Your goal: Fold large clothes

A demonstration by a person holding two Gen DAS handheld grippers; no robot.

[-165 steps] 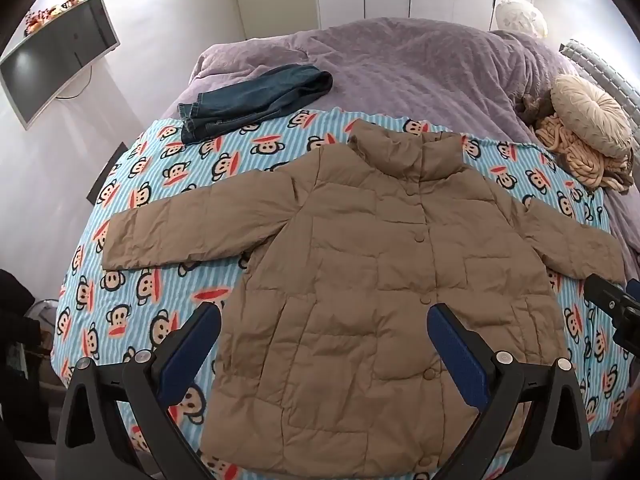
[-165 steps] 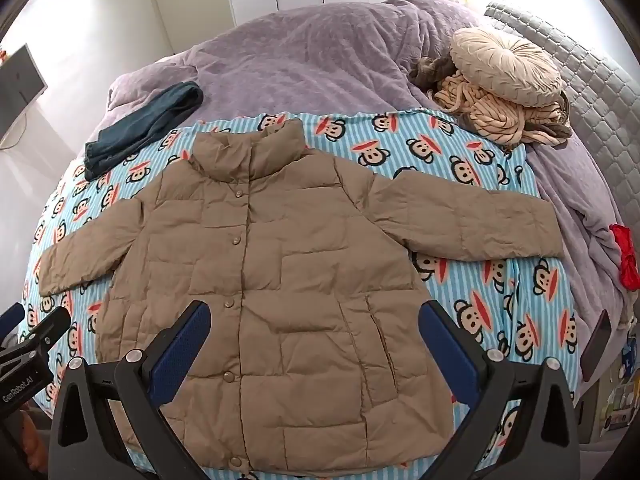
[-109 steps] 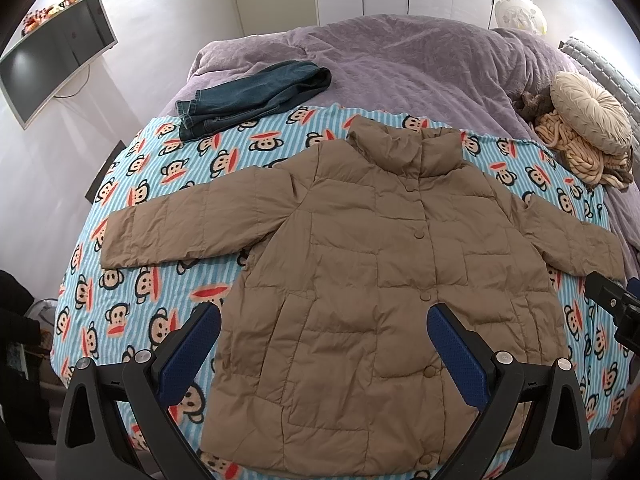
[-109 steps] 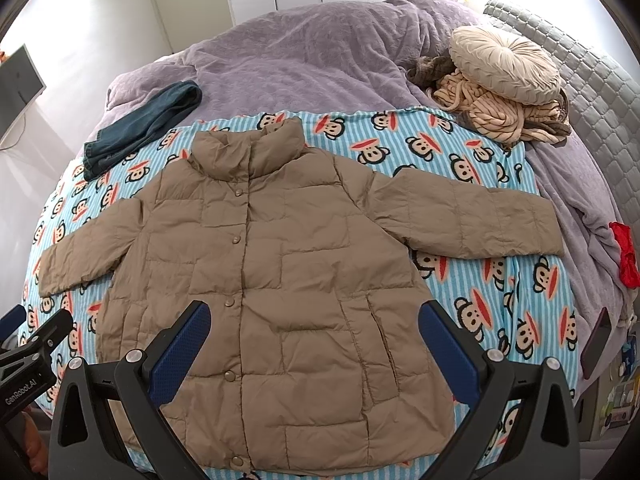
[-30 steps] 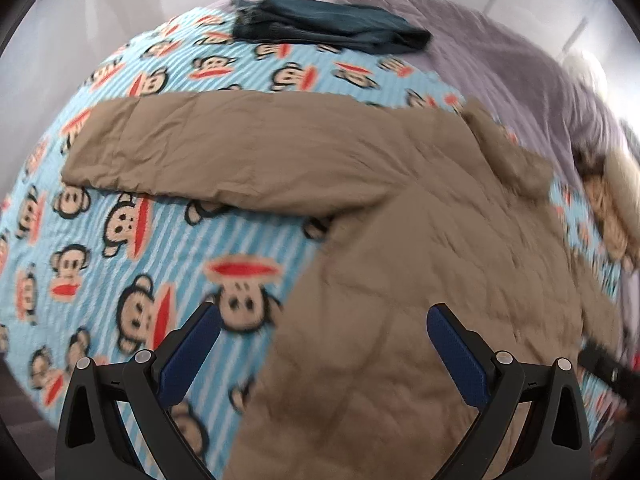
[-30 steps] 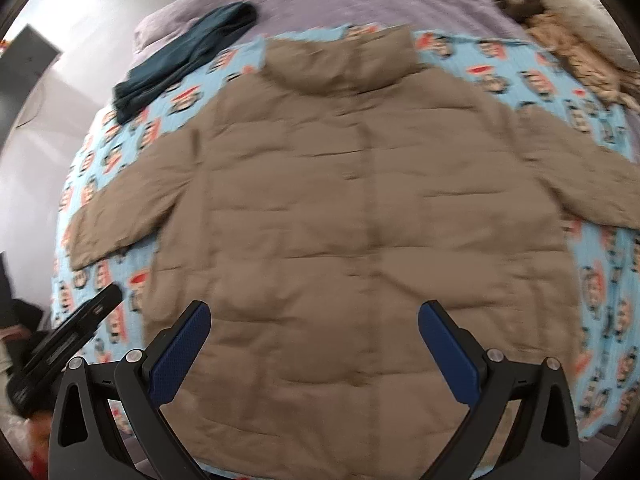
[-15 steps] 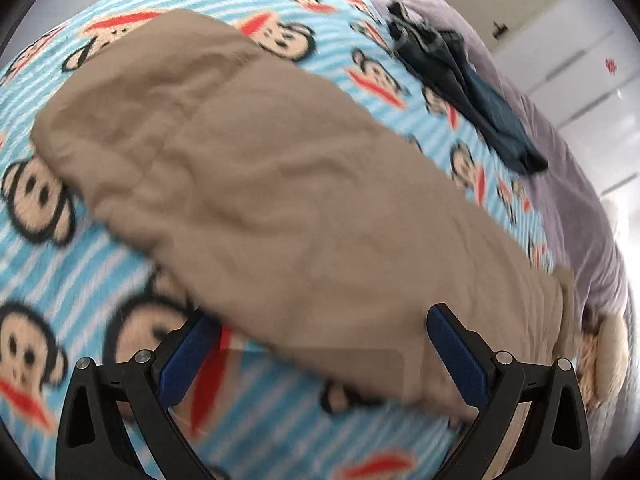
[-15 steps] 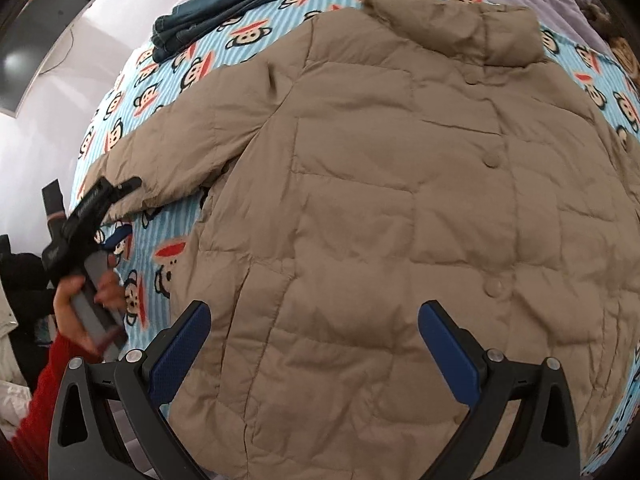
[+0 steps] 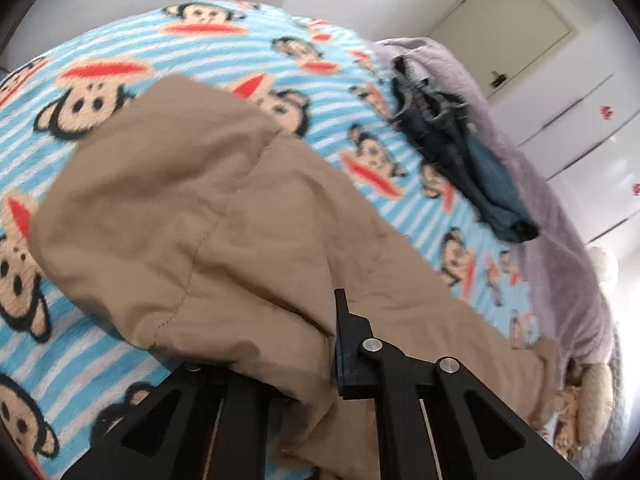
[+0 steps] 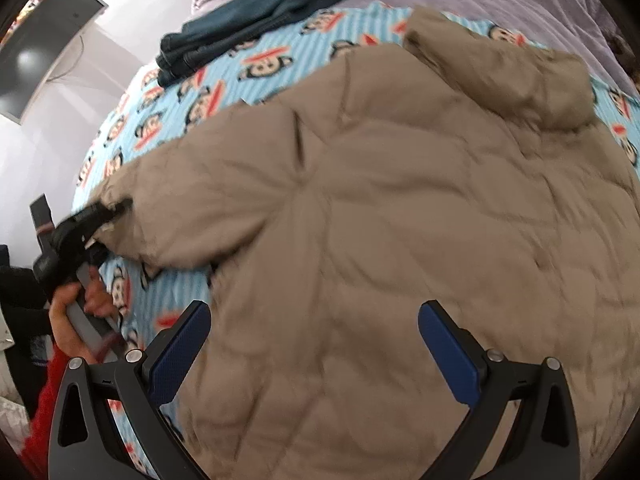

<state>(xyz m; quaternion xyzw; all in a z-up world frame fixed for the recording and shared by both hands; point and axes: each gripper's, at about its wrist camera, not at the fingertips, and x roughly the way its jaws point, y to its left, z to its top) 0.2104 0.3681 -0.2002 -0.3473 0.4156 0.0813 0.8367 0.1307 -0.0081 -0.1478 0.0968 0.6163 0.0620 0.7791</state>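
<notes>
**Tan puffer jacket on the bed, one cuff clamped**

Left wrist view: the left gripper has its jaws closed on the sleeve of the tan jacket, pinching a fold of fabric near the cuff end. The sleeve lies on a blue striped blanket printed with monkey faces. Folded dark jeans rest farther up the bed, at the edge of a purple duvet.

Right wrist view: the right gripper hovers over the jacket's body, jaws wide open, its blue pads holding nothing. At the far left, a hand holds the other gripper at the cuff. A red sleeve shows below that hand.
</notes>
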